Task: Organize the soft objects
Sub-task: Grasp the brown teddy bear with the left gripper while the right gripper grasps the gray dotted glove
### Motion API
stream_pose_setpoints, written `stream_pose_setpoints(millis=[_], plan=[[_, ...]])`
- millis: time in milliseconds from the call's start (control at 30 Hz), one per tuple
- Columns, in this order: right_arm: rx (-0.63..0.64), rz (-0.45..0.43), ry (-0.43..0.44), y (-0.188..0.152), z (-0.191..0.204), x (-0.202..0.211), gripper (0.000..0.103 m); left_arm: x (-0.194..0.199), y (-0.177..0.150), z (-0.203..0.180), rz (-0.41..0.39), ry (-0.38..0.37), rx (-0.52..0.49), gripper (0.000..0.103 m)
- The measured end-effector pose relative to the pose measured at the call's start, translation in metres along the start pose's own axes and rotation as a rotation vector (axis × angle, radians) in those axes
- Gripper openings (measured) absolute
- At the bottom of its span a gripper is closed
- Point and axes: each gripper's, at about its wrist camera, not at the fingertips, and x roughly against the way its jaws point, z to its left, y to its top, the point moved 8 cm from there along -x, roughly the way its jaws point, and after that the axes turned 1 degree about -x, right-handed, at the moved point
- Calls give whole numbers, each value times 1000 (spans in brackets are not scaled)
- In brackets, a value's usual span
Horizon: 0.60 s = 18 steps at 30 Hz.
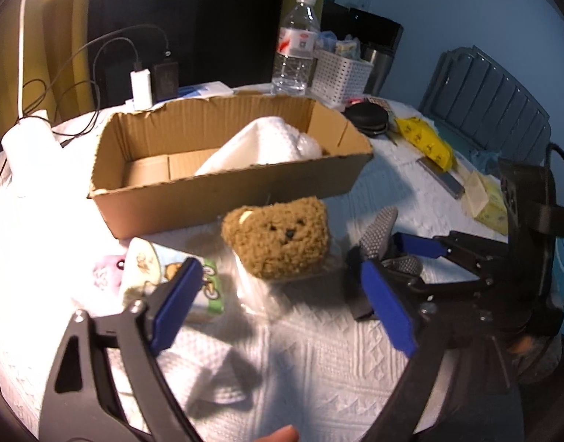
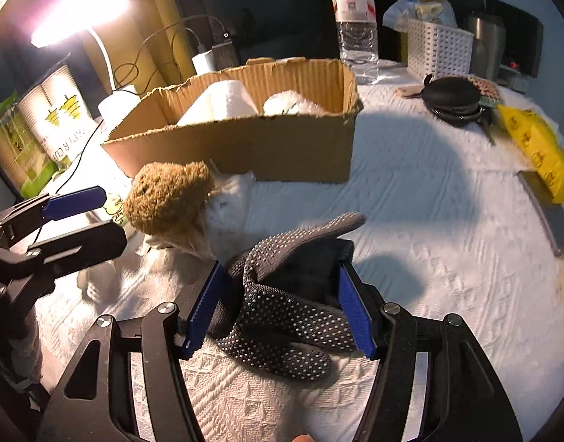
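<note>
A brown fuzzy bear pouch [image 1: 278, 241] lies on the white tablecloth in front of a cardboard box [image 1: 223, 199] that holds a white towel [image 1: 267, 147]. My left gripper [image 1: 282, 309] is open and empty just before the bear. My right gripper [image 2: 280, 304] has a grey dotted glove [image 2: 282, 294] bunched between its blue pads, on the cloth right of the bear [image 2: 167, 199]. In the left wrist view the glove [image 1: 381, 232] sticks out of that gripper [image 1: 399, 258]. A tissue pack [image 1: 171, 276] and a folded white cloth [image 1: 208, 372] lie at the left.
Behind the box [image 2: 252, 143] stand a water bottle [image 1: 294, 48], a white basket [image 1: 340, 73], chargers with cables [image 1: 153, 81] and a lamp [image 1: 22, 48]. A black round case [image 2: 451, 97] and a yellow packet [image 2: 539, 151] lie at the right.
</note>
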Motion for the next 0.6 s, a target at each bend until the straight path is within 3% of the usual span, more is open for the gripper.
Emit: stream_pose_setpoints(millis=[200,267,333,500,567,600], plan=[[28,-4,32,-3,2,-2,65,-12,8,-6,7,36,-26,90],[30,-6,51,-3,2,-2,60,-18,12,-6,15,53,-30,90],[12,-18,75,-3,0,0,45,-25,15,-7,25,72,-40,90],[-10,-31,141,-4,-3,4,29,-41,16,-7,54,103,-56,90],[-11,-44,146,-3,-4,7,16,-44,17,-6,58,109,-54,89],[-11,-52,146,-2,-5,10,14,-44,17,-5,55,114,-56,89]])
